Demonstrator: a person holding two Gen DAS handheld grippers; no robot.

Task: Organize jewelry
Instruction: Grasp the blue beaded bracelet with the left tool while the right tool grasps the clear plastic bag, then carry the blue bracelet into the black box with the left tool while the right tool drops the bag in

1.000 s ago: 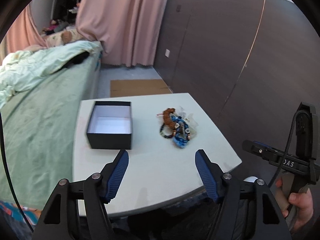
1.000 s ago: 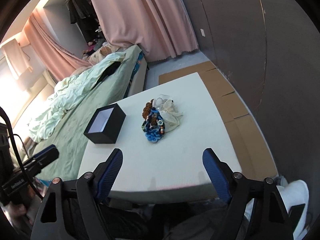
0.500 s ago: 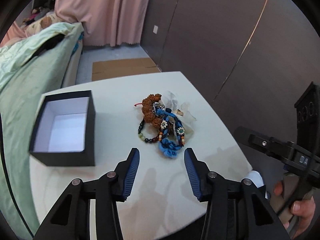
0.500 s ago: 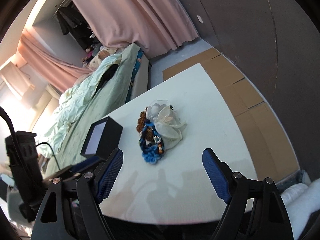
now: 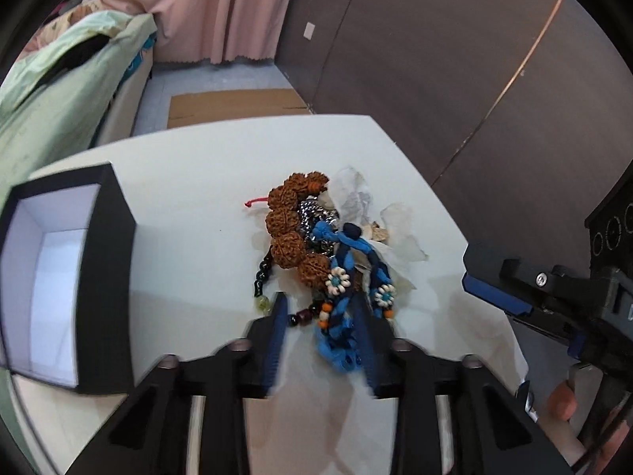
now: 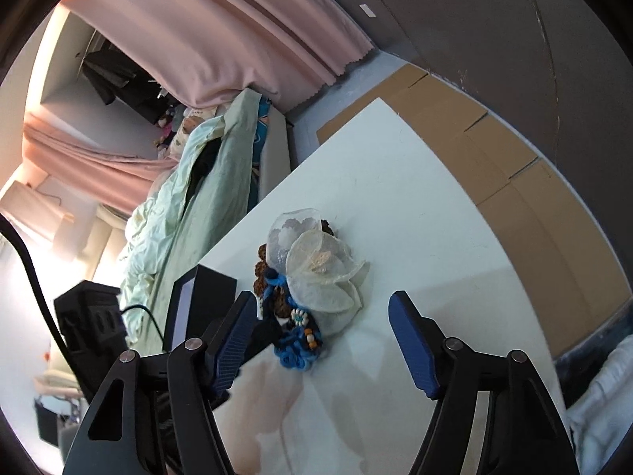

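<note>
At the far left of the left wrist view a black square cardboard box with a white lining (image 5: 59, 289) stands open on the white desk (image 5: 190, 182), well apart from the heap of jewelry near the desk's middle. In that heap a bracelet of large knobbly brown seed beads (image 5: 290, 229) lies along the left side, with a short red cord end poking out toward the box, and a string of small dark glass beads (image 5: 263, 289) trails from under it. Beside these lies a blue braided cord bracelet with white bead flowers (image 5: 340, 301), its knotted lower end lying between the blue pads of the left gripper (image 5: 319, 328). That gripper's jaws have just been closing; they stand narrowly apart around the blue cord, and blur hides whether the pads press on it yet. Pale translucent shell-like pieces (image 5: 364, 206) rest on the right of the heap. Farther right, the right gripper (image 6: 322, 338) hangs just above the desk with jaws released and wide, nothing gripped, though they too have been narrowing a little.
</note>
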